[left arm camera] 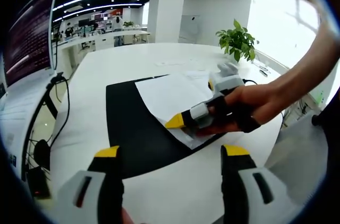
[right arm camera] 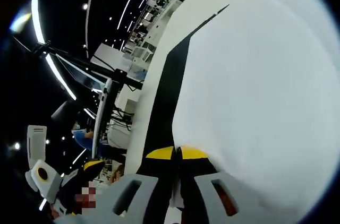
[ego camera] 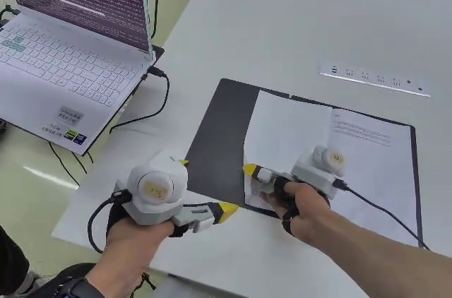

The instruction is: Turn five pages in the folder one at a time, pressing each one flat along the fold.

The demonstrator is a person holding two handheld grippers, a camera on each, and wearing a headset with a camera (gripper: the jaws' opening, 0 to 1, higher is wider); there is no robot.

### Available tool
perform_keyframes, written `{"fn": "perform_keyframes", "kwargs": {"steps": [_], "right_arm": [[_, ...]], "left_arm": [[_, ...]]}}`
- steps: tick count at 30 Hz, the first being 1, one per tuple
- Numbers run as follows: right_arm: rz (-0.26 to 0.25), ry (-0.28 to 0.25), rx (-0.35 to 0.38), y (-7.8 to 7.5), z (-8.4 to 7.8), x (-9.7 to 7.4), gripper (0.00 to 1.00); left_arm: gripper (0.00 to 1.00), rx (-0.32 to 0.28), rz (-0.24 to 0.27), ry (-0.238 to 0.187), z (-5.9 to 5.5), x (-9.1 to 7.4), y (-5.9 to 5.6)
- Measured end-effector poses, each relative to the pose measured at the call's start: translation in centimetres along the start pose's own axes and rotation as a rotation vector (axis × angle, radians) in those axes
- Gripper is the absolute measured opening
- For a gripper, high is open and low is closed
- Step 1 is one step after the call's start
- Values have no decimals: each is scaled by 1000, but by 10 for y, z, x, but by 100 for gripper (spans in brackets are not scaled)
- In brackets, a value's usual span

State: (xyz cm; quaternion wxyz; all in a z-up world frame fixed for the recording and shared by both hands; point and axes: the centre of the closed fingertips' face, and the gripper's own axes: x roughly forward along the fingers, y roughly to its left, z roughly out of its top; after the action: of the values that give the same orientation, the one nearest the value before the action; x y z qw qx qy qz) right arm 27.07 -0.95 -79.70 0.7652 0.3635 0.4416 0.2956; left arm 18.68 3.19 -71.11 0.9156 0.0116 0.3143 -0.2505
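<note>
Nearest the person, the left gripper hovers over the table's near edge just short of the folder, its jaws wide apart and holding nothing. Just beyond it, the right gripper has its jaws pressed together on the near left edge of the top page; the folder lies open flat mid-table, its black inner cover bare to the left of that page. Farther off lie a power strip behind the folder and an open laptop to the far left.
</note>
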Motion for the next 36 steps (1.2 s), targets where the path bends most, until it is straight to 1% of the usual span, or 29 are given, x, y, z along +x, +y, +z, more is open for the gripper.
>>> {"fn": "perform_keyframes", "kwargs": {"steps": [1,2,3,4,5,7,11,12,14,16,17,18,20,23,24,26,28,29,31,33,36], "right_arm": [[6,1,12,1,0,0,2],[49,-12,29,8,1,0,5],[89,-15,45,15,1,-1,11],[100,-17,66,17,0,-1,15],[90,-12,61,15,-1,-2,16],[97,-6,31,17,-3,-4,19],[139,0,48,22,-4,-8,27],[152,5,41,25,-5,-10,29],[160,12,27,27,-5,-13,33],[177,17,-31,33,-5,-19,40],[181,23,-43,34,-5,-23,43],[180,26,-44,33,-5,-25,43],[188,13,-55,32,-1,-33,42],[203,-49,-52,34,11,-48,41],[206,-64,-55,32,13,-54,40],[197,-71,-60,26,15,-64,39],[184,-89,-67,20,17,-76,38],[183,-94,-67,19,17,-78,36],[169,-124,-57,12,21,-93,34],[160,-145,-55,7,25,-100,32],[147,-160,-50,1,26,-111,32]], "left_arm": [[76,4,-2,3,0,0,-2],[76,9,-6,5,-1,1,-4],[76,18,-12,12,-2,2,-6],[76,22,-14,15,-2,2,-7],[76,24,-14,17,-3,3,-7],[76,15,-17,19,-4,4,-7],[75,18,-21,28,-5,7,-8],[75,19,-19,33,-5,9,-7],[71,26,-7,43,-6,12,-4],[67,27,12,52,-8,15,1],[66,24,11,52,-8,16,2],[65,20,9,51,-8,17,2],[62,20,11,49,-7,19,3],[55,31,11,47,-5,23,4],[52,33,14,49,-5,24,5],[46,54,23,56,-5,28,8],[40,61,19,67,-6,33,9],[38,61,17,68,-5,35,9],[30,51,-1,58,-2,41,6],[22,45,-16,55,-1,45,4],[12,48,-39,59,1,54,-2]]}}
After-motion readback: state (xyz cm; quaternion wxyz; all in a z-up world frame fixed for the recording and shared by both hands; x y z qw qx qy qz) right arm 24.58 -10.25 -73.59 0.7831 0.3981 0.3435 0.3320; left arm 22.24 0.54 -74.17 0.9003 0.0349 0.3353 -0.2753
